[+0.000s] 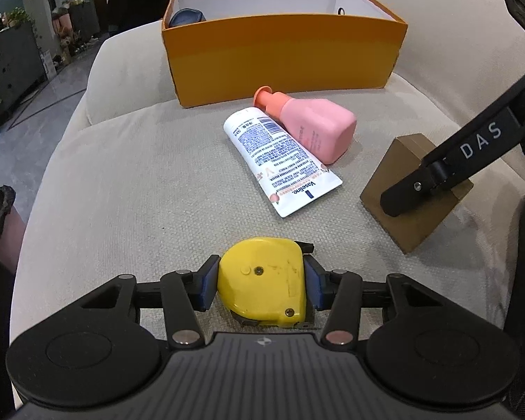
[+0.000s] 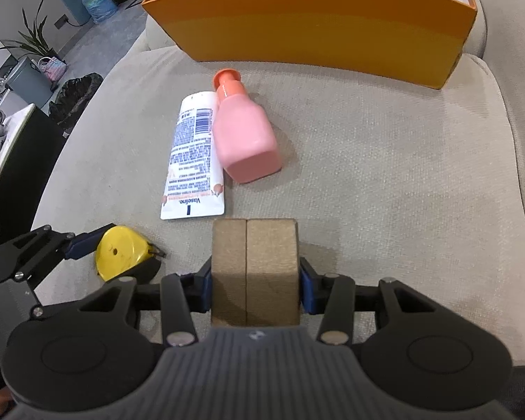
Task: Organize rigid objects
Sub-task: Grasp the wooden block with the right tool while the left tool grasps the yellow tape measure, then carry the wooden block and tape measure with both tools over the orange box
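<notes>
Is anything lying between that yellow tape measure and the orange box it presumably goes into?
Yes. The Vaseline tube and the pink bottle lie on the cushion between the tape measure and the orange box. Carried above them, nothing visible blocks it.

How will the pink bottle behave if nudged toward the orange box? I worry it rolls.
The pink bottle lies on its side with flat-looking faces, so it would probably slide rather than roll. It touches the Vaseline tube, which may get dragged along. The cushion fabric likely adds drag.
</notes>
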Demonstrator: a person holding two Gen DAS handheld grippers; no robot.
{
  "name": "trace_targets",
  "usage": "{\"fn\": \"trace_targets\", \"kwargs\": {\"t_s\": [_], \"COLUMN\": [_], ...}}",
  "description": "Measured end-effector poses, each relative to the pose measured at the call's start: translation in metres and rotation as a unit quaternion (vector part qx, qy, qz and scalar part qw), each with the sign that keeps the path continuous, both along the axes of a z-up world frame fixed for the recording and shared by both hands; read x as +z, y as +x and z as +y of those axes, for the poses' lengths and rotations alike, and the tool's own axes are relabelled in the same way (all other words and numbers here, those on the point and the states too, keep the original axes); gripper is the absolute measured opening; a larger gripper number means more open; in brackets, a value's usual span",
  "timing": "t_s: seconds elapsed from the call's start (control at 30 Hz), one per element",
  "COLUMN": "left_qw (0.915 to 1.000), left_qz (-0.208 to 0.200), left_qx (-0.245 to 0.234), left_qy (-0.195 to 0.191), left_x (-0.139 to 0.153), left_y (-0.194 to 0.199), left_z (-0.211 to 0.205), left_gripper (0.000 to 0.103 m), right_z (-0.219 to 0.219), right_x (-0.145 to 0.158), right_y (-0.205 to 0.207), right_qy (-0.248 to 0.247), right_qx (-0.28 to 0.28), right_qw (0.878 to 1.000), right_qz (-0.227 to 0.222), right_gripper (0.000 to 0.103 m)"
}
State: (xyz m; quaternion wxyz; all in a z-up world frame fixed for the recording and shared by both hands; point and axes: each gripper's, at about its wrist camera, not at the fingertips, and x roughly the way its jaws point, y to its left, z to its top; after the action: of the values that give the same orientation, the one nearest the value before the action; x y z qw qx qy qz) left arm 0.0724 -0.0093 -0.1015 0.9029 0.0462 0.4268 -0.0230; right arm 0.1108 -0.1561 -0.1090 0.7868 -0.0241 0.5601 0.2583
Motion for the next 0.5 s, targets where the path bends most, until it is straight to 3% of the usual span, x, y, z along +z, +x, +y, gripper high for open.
{"fn": "trace_targets", "kwargs": {"t_s": [0.23, 0.5], "left_qw": [0.9998, 1.0], "left_qz": [-0.016, 0.005], "left_qx": [-0.005, 0.005], "left_qy": [-0.004, -0.006], "left_x": [0.017, -0.001], "left_y": [0.004, 0.008], "left_z": [-0.002, 0.0], "left_gripper": [0.056, 0.056], "right_z": [-0.001, -0.002], "right_x": [0.012, 0.009], "right_y": [-0.004, -0.007], "right_qy": [-0.016, -0.054], "right_qx": [0.001, 0.0], "right_qw": [0.999, 0.997], "right_qz": [-0.03, -0.062], "right_gripper": [0.045, 0.045]}}
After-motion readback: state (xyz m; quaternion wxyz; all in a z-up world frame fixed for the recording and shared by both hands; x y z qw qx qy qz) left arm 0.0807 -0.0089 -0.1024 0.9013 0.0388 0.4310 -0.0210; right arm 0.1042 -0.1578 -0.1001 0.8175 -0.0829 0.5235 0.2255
